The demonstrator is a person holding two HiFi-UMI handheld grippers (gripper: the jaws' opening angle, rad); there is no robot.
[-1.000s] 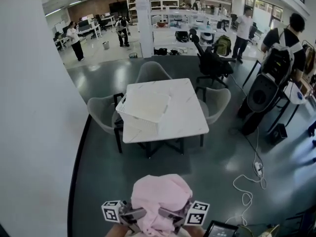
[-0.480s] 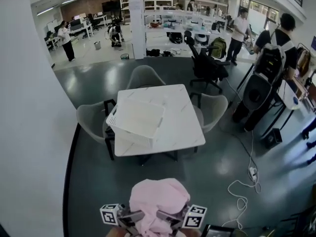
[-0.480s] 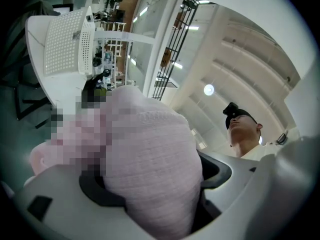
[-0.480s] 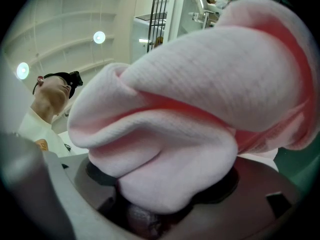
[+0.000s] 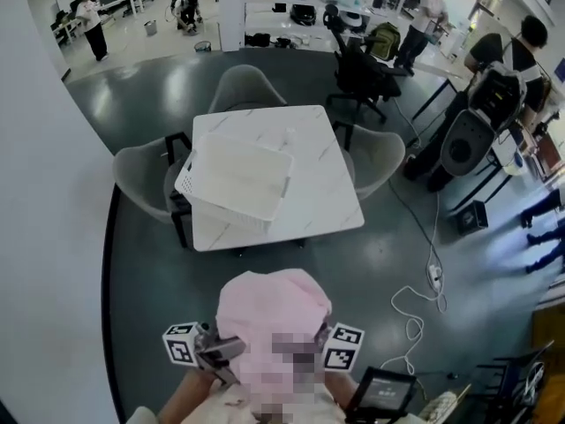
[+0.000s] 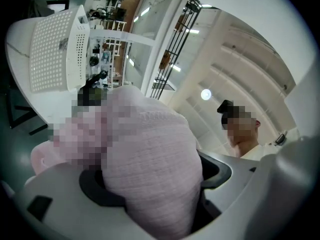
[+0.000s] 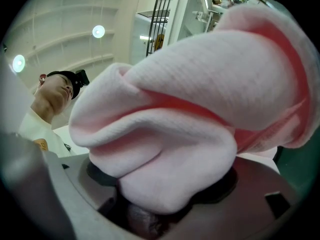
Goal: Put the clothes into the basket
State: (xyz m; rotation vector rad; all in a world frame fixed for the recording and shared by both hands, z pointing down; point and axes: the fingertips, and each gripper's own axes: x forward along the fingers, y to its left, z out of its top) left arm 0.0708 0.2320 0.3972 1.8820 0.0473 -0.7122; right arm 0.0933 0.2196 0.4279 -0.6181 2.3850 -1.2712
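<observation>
Plainly the pink garment was nowhere near home: it sat bunched in the air close to the person's chest, with the left gripper clamped on one side of the bundle and the right gripper clamped on the other, cloth bulging thickly out of both pairs of jaws. The white perforated basket stood well apart, ahead on the marble-topped table, with its left corner apparently jutting past the table's edge above a grey chair. I judged the main risk to be the grip itself: each pair of jaws bit only a thick fold, so loose layers could slide out and the bundle could sag or fall to the dark floor short of the table. Releasing one side too soon would have left the garment draped over the rim instead of inside. A drop onto the overhanging corner could have tipped the basket. From the head view I could not tell how deep the opening was. The white cable lay off to the right, a lesser trip hazard.
</observation>
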